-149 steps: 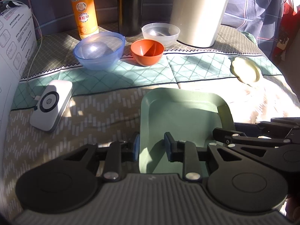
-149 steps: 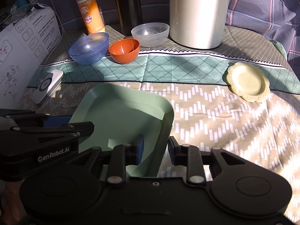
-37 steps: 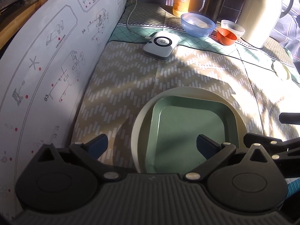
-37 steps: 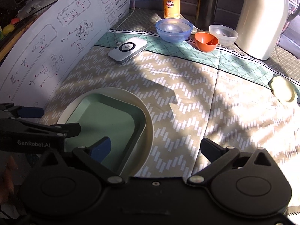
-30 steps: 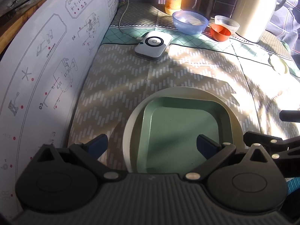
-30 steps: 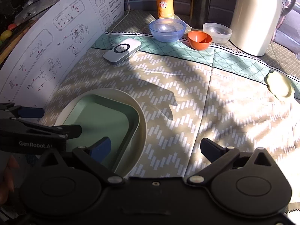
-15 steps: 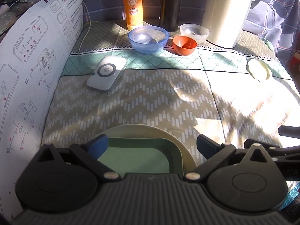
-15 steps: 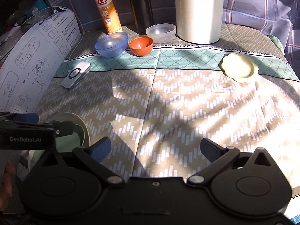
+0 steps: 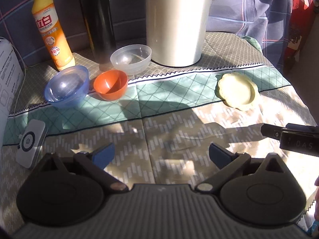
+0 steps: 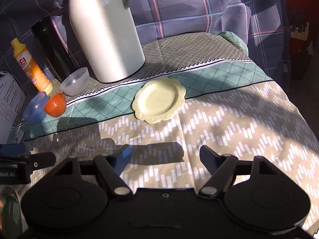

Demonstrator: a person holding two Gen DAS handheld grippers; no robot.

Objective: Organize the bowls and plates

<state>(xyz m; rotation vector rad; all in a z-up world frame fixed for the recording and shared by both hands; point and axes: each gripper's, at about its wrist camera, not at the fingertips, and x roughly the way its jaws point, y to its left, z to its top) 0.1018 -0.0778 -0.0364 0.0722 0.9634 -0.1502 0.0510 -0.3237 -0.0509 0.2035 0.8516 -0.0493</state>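
A small pale yellow scalloped plate lies on the cloth ahead of my right gripper, which is open and empty; the plate also shows at the right in the left wrist view. A blue bowl, an orange bowl and a clear bowl stand in a row at the back left. My left gripper is open and empty above bare cloth, short of the bowls. The green tray and round plate are out of view.
A tall white thermos, a black flask and an orange detergent bottle stand behind the bowls. A white charger puck lies at the left by a white box. The table's right edge drops off beyond the yellow plate.
Both grippers let go of the green tray, now nested in the round plate, then lifted and swung forward. The right gripper now faces the yellow plate, the left faces the bowls.
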